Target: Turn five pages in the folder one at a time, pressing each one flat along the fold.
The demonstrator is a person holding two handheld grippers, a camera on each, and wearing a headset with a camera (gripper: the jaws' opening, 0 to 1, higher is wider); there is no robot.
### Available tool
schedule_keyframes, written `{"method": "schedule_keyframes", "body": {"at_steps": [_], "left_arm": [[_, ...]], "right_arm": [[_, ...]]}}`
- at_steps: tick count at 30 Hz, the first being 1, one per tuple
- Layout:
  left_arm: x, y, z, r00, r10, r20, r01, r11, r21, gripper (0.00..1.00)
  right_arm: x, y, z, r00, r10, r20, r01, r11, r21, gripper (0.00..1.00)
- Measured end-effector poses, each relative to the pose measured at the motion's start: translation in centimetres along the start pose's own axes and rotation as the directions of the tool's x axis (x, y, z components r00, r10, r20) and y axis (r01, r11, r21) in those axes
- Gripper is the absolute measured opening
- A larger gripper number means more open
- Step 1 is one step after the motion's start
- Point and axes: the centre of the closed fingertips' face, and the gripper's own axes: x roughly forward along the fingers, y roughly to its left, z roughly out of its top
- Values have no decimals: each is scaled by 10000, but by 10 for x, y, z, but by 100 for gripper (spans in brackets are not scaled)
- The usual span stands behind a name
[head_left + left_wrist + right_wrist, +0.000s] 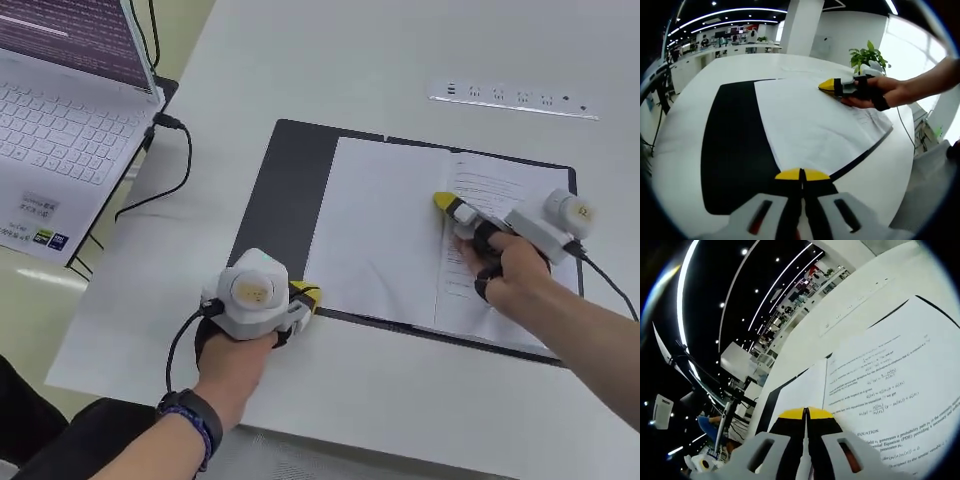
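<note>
A black folder [285, 190] lies open on the white table, a blank white turned page [385, 230] on its left half and a printed page [500, 190] on its right. My right gripper [443, 203] is shut, its yellow tips resting on the fold between the two pages; in its own view the shut tips [805, 414] sit at the printed page [890, 390]. My left gripper [308, 294] is shut at the folder's near edge, by the blank page's lower left corner. Its view shows the shut tips [802, 174] over the black cover [735, 150] and the right gripper [826, 85] beyond.
An open laptop [60, 110] sits at the far left with a black cable [170, 170] running toward the folder. A white power strip [515, 100] lies at the table's far side. The table's near edge [330, 440] runs just behind my left hand.
</note>
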Motion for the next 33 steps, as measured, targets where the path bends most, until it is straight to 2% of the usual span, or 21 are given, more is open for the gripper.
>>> {"method": "schedule_keyframes", "body": {"at_steps": [5,10,15,20,28,33], "left_arm": [[0,0,0,10000,24,42,-24,10000,48,0],[0,-1,0,9999,146,52,-147,9997,197,0],[1,1,0,9998,159,111,-160,9998,108,0],[1,1,0,9999,71,138,-72,9999,72,0],[0,1,0,9999,3,125,-4,10000,88,0],[0,1,0,9999,-18,111,17,10000,80,0]], "right_arm": [[16,-5,16,9991,-298,288,298,9996,1,0],[32,-12,31,9973,-488,551,467,9981,391,0],[54,-29,48,9959,-616,661,582,9970,519,0],[67,-43,58,9938,-677,882,597,9941,906,0],[67,-50,56,9924,-533,1110,429,9946,946,0],[57,-46,43,9948,-253,986,168,9962,858,0]]}}
